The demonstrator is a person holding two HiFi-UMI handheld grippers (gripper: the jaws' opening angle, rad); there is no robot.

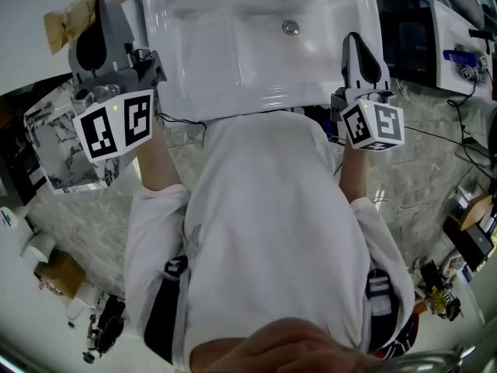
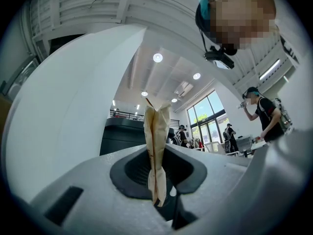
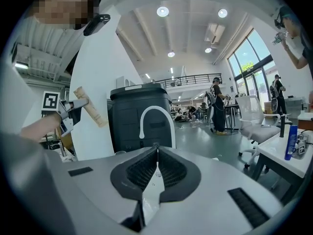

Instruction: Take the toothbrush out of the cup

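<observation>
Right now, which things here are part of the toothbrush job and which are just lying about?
Job: paper-wrapped stick, likely the toothbrush, clamped in the left gripper.
Lying about: sink, blue bottle, chair, black bin; also the right gripper, shut and empty.

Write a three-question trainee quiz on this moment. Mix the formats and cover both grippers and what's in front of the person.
1. Multiple choice: what is the left gripper clamped on?
A) a tan paper-wrapped stick
B) a blue bottle
C) nothing
2. True or false: the right gripper has something between its jaws.
3. Fill in the blank: in the head view, the white rectangular fixture with the round metal drain in front of the person is a ______.

Key: 1 A. 2 False: its jaws are together with nothing between them. 3 sink.
</observation>
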